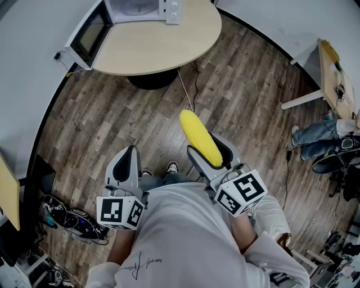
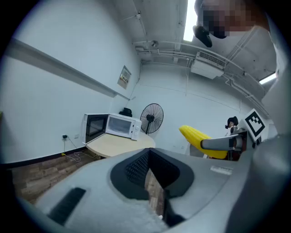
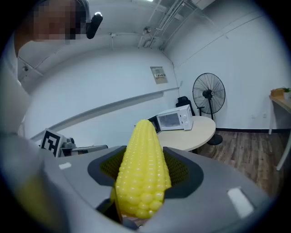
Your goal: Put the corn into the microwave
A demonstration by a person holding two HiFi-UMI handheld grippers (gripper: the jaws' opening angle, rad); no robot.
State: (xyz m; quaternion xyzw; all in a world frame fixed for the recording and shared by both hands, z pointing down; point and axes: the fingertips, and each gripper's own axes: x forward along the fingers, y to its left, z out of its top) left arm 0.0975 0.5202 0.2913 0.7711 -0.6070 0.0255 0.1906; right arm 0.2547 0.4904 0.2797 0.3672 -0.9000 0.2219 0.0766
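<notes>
Well short of the desk (image 1: pixel 163 45), your right claw (image 1: pixel 212 149) pinches the corn (image 1: pixel 198 135), left claw (image 1: pixel 130 152) pressed together empty; reaching the open microwave (image 1: pixel 135 8) at its left edge remains.

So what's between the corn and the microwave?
The head view shows it: past the corn comes bare wooden floor with a thin cable on it, then the round table where the microwave sits.
</notes>
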